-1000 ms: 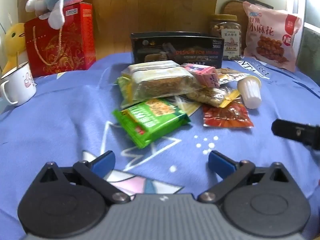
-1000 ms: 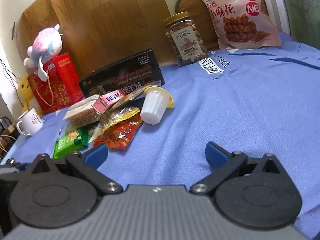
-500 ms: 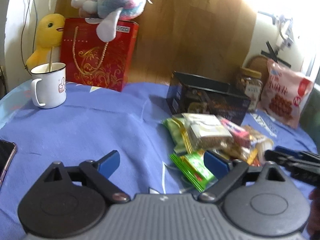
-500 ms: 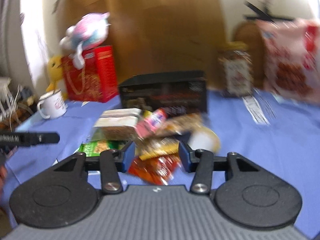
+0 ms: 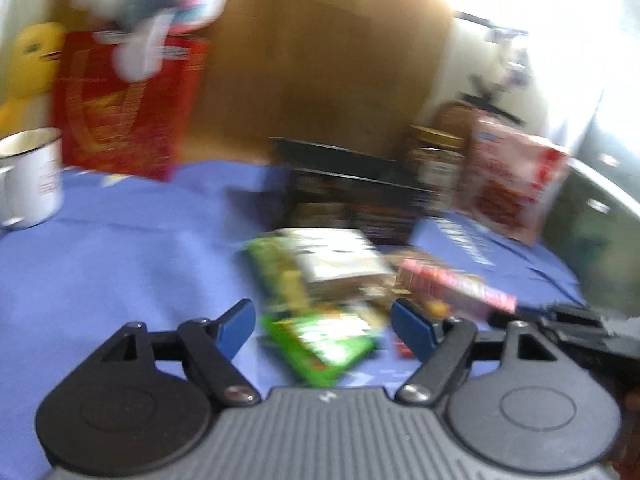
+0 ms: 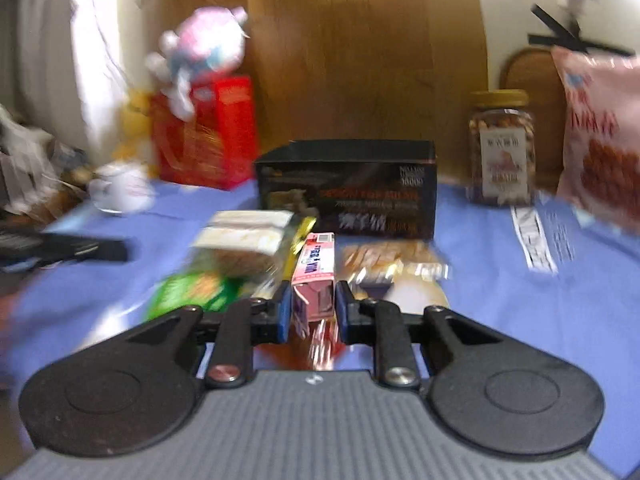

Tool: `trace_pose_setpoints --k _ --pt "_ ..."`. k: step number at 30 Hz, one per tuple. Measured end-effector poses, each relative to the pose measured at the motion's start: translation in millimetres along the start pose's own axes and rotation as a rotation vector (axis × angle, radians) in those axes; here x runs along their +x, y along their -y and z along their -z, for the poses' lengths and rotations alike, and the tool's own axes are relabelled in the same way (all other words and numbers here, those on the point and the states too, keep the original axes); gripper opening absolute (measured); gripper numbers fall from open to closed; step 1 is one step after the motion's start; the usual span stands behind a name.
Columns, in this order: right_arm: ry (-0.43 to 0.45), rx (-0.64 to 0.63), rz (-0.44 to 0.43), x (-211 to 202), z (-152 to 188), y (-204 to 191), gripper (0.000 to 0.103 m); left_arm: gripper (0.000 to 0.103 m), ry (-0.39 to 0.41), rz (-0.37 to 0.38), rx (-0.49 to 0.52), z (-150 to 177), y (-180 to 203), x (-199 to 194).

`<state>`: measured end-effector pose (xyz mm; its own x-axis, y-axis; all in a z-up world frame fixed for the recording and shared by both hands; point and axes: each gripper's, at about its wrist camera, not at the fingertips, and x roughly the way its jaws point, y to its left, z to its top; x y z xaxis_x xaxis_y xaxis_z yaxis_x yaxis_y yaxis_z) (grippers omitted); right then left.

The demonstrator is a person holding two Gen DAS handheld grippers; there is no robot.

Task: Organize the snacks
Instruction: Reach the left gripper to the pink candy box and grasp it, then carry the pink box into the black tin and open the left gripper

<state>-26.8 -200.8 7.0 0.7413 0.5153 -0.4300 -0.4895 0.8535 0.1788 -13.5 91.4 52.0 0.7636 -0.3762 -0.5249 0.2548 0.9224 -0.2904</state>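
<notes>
the right tongs (image 6: 310, 310), just closing, grip the pink carton (image 6: 314, 276) at frame centre, ready for lifting toward the black box (image 6: 346, 188); the left tongs (image 5: 322, 326), narrowing, hold nothing.

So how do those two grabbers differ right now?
The right gripper has just been closing and pinches a pink carton. The left gripper has also been closing but stands wider and holds nothing; a green packet lies beyond it. Both have blue pads and black arms.

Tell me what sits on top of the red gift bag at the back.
A pink and white plush toy sits on the red gift bag. A yellow plush stands beside it. The bag's inside is hidden.
</notes>
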Motion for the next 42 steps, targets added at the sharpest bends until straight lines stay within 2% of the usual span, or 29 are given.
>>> trace_pose_setpoints --k 1,4,5,8,11,16,18,19,20,21,22,24,27,30,33,35,38,41,42 --pt "-0.012 0.027 0.011 -14 7 9 0.027 0.077 -0.006 0.037 0.013 -1 6 3" --pt "-0.005 0.053 0.192 -41 23 27 0.032 0.077 -0.043 0.128 0.040 -3 27 18" --pt "-0.010 0.069 0.219 -48 27 31 0.032 0.077 -0.056 0.151 0.044 -4 34 25" --pt "-0.014 0.104 0.213 -60 37 30 0.032 0.077 -0.091 0.173 0.031 -6 49 42" --pt "-0.036 0.044 0.221 -56 44 16 0.038 0.077 -0.133 0.239 0.005 -8 61 55" --pt "-0.051 0.002 0.287 -60 52 22 0.042 0.077 -0.162 0.250 0.081 -9 96 82" --pt "-0.052 0.023 0.311 -61 56 28 0.042 0.065 -0.199 0.255 0.115 -4 108 95" --pt "-0.051 0.042 0.310 -61 58 31 0.041 0.062 -0.228 0.252 0.131 -1 114 103" --pt "-0.051 0.064 0.297 -60 59 34 0.041 0.055 -0.260 0.250 0.142 5 118 111" --pt "-0.057 0.083 0.285 -56 59 35 0.039 0.046 -0.288 0.260 0.141 10 120 117" --pt "-0.067 0.093 0.281 -51 60 35 0.032 0.046 -0.315 0.261 0.139 16 121 122" --pt "-0.061 0.073 0.301 -44 57 29 0.032 0.046 -0.285 0.246 0.135 19 120 116" --pt "-0.010 0.065 0.255 -44 42 21 0.032 0.045 -0.238 0.223 0.104 4 111 95" --pt "0.060 0.026 0.195 -37 9 16 0.032 0.046 -0.143 0.188 0.116 -26 101 70" --pt "0.114 -0.019 0.142 -8 -31 12 0.032 0.045 -0.059 0.139 0.096 -66 81 63" --pt "0.136 -0.049 0.115 18 -58 18 0.032 0.045 -0.016 0.099 0.066 -93 63 71" --pt "0.119 -0.064 0.086 68 -94 36 0.033 0.044 0.000 0.043 0.022 -123 39 96" --pt "0.080 -0.050 0.084 109 -113 52 0.036 0.044 -0.015 0.000 -0.038 -134 16 125" --pt "0.066 -0.029 0.092 120 -117 58 0.037 0.047 -0.024 -0.011 -0.051 -134 11 133"
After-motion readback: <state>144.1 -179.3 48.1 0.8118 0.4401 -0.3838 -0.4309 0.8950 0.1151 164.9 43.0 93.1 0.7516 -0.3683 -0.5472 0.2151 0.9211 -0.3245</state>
